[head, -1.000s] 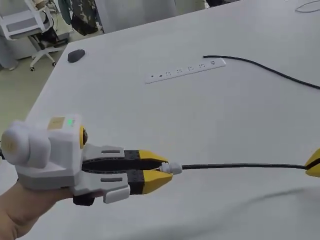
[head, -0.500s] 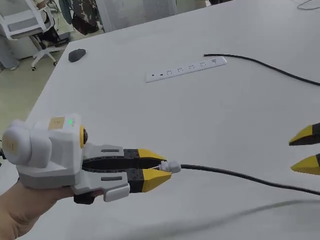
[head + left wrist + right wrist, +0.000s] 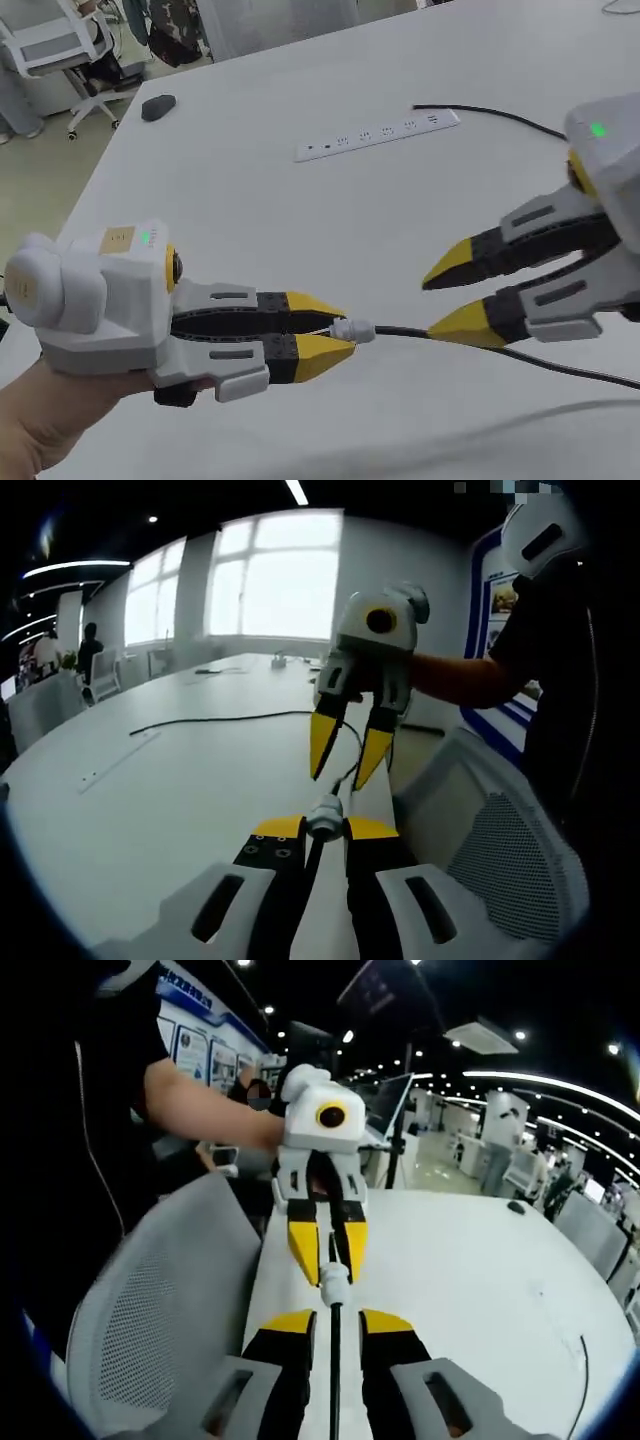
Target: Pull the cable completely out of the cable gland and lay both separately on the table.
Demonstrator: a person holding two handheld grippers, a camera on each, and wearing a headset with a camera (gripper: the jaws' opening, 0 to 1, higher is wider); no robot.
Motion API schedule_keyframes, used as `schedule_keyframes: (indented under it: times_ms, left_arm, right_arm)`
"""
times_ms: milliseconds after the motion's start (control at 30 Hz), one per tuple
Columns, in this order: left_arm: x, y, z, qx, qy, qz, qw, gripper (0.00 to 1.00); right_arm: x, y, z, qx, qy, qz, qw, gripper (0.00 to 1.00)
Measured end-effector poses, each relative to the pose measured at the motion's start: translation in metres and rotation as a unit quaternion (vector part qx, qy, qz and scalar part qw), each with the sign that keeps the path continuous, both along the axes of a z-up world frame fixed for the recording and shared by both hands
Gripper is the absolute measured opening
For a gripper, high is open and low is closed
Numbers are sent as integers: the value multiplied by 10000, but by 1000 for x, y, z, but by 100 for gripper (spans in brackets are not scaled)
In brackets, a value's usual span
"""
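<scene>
A small white cable gland (image 3: 355, 330) is clamped between the yellow tips of my left gripper (image 3: 348, 331), held above the white table (image 3: 300, 220). A thin black cable (image 3: 520, 358) leaves the gland and sags off to the right edge. My right gripper (image 3: 430, 307) hangs open just right of the gland, with its jaws either side of the cable and not touching it. In the right gripper view the cable (image 3: 333, 1360) runs between my own open jaws toward the gland (image 3: 333, 1282). In the left gripper view the gland (image 3: 323, 818) sits at my own tips, facing the right gripper (image 3: 338, 778).
A white power strip (image 3: 378, 133) lies at the far middle of the table, its black lead (image 3: 500, 112) trailing right. A dark mouse (image 3: 158, 106) rests near the far left edge. Office chairs (image 3: 50, 50) stand beyond. A grey mesh chair (image 3: 150, 1300) is close by the person.
The right gripper let go of the cable, opened, and came in from the right edge toward the gland. The cable went from taut to sagging. The left gripper held still.
</scene>
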State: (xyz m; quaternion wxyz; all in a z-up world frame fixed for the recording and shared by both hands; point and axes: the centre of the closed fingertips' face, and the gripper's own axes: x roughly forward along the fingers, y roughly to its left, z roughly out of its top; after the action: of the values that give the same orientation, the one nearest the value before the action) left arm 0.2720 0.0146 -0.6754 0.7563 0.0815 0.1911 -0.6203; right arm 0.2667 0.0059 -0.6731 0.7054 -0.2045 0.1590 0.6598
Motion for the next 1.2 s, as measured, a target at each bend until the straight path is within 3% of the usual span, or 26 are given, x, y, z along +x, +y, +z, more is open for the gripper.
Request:
schedule_keyframes:
  times_ms: [33, 100, 167, 400, 600, 900, 1067, 1200]
  left_arm:
    - [0, 0, 0, 14, -30, -9, 10000, 15]
    - [-1, 0, 1, 3, -36, -27, 10000, 15]
    - [0, 0, 1, 19, -60, -34, 10000, 15]
    - [0, -2, 3, 34, -101, -55, 9999, 15]
    - [-1, -3, 4, 32, -141, -86, 9999, 14]
    - [3, 5, 7, -12, -206, 26, 9998, 15]
    - [5, 9, 11, -78, -287, 97, 9995, 15]
    - [7, 11, 12, -92, -266, 135, 9995, 15]
  right_arm:
    - [0, 1, -4, -140, 91, 33, 9999, 12]
    - [3, 3, -5, -200, -89, 42, 9998, 10]
    - [3, 4, -6, -207, -38, 73, 9998, 2]
    - [0, 4, -8, -285, 144, 130, 9994, 0]
    - [0, -1, -12, -455, 96, 71, 9989, 0]
    - [10, -36, -29, -878, -36, -288, 9957, 0]
    - [11, -60, -34, -950, 40, -581, 9938, 0]
    - [15, -85, -42, -1144, 68, -859, 9897, 0]
